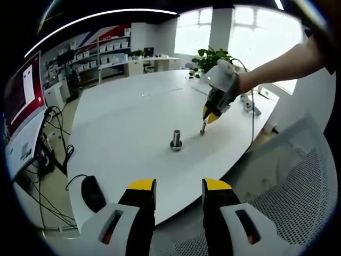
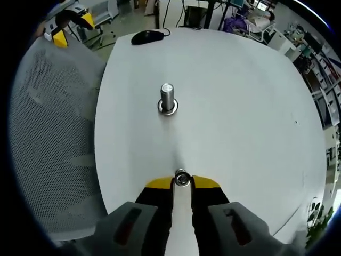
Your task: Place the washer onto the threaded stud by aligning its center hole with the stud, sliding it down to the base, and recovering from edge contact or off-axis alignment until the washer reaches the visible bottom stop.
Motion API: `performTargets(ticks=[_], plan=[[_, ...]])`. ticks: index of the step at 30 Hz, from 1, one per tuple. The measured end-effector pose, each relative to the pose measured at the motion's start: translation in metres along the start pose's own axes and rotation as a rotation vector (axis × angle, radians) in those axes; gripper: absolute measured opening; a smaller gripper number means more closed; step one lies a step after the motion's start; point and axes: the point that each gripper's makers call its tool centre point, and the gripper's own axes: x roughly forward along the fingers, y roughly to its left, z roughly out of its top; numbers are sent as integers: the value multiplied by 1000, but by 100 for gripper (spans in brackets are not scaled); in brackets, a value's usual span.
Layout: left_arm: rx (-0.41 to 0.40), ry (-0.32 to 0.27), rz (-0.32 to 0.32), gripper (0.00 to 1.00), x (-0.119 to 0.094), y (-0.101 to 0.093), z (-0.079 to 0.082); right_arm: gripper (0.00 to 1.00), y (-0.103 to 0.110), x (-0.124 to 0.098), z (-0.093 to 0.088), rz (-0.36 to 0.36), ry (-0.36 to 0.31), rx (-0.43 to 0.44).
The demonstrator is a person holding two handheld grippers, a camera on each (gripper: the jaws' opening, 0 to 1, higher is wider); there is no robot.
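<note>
A short threaded stud [image 1: 176,140] [image 2: 167,98] stands upright on a wide base in the middle of the white table [image 1: 128,122] [image 2: 240,106]. My right gripper [image 2: 181,184] is shut on a small metal washer [image 2: 181,178], held just above the table on the near side of the stud. In the left gripper view, a hand holds that right gripper [image 1: 211,113] just right of the stud, with the washer [image 1: 203,128] at its tip, apart from the stud. My left gripper [image 1: 178,189] is open with nothing between its fingers, back at the table's edge. It also appears as the left gripper [image 2: 68,26] in the right gripper view.
A black mouse [image 1: 93,193] [image 2: 147,36] lies near the table's edge with its cable trailing off. A white mesh chair [image 1: 298,181] [image 2: 53,133] stands beside the table. A potted plant [image 1: 213,56], small items at the far edge and a monitor [image 1: 24,96] are around.
</note>
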Motion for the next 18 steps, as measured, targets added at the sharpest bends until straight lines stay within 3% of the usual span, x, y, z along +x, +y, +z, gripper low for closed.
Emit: performTargets(ticks=[18], plan=[[-2, 1, -3, 32, 0, 0, 0, 14, -2, 30, -8, 40, 67, 9]])
